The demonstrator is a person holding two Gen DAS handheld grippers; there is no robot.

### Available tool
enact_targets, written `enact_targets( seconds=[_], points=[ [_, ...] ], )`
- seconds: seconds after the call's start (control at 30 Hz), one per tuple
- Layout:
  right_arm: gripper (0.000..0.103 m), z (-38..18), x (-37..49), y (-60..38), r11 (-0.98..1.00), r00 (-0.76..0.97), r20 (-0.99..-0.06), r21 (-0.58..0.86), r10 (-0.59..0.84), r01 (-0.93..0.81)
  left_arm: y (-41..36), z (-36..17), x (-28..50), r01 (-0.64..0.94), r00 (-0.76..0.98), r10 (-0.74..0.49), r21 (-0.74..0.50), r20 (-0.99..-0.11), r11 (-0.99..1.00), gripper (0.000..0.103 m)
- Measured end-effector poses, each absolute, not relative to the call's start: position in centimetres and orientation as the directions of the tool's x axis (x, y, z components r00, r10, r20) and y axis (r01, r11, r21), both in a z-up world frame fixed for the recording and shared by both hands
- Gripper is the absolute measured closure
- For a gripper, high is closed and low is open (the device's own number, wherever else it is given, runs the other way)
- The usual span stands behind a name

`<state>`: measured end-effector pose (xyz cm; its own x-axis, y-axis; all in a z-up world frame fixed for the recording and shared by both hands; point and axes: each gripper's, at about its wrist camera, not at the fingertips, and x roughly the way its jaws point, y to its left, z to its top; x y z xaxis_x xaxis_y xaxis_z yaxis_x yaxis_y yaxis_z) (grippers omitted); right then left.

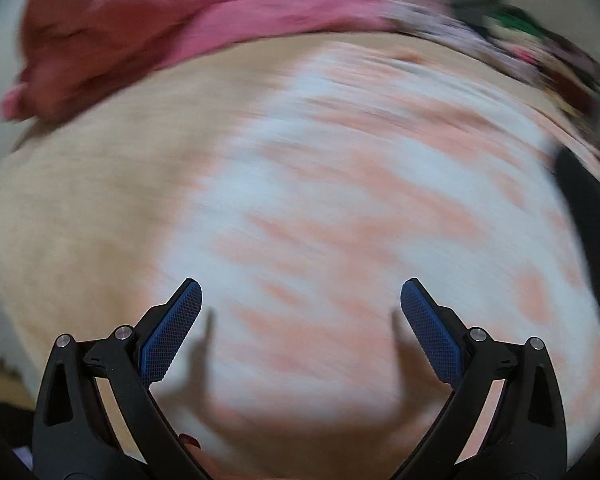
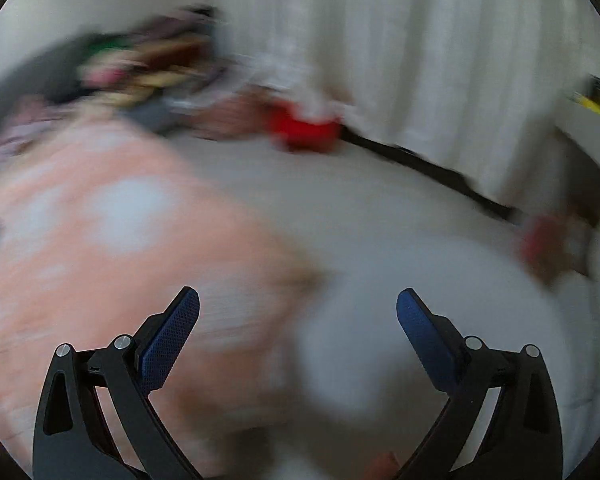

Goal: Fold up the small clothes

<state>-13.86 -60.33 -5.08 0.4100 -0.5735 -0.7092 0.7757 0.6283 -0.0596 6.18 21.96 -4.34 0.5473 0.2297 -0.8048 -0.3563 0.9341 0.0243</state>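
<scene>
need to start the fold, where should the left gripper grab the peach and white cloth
Probably the near edge of the peach and white cloth, coming in low from the holder's side. It lies spread flat under the open left gripper, so only an edge offers something to pinch. Blur hides the exact hem.

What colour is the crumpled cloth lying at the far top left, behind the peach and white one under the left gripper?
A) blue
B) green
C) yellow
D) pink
D. In the left wrist view, the crumpled cloth beyond the peach and white cloth is plainly pink, though blurred; the left gripper hangs open above the peach one.
</scene>
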Motion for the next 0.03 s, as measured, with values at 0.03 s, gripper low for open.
enact_targets(
  seconds=[0.03],
  points=[
    [0.005,-5.76,-14.71,-62.88,0.584,0.363,-0.723,-0.07,-0.588,0.809,24.96,-4.34,7.19,-0.413,0.519,0.281,0.051,-0.808,0.909,0.01]
  ],
)
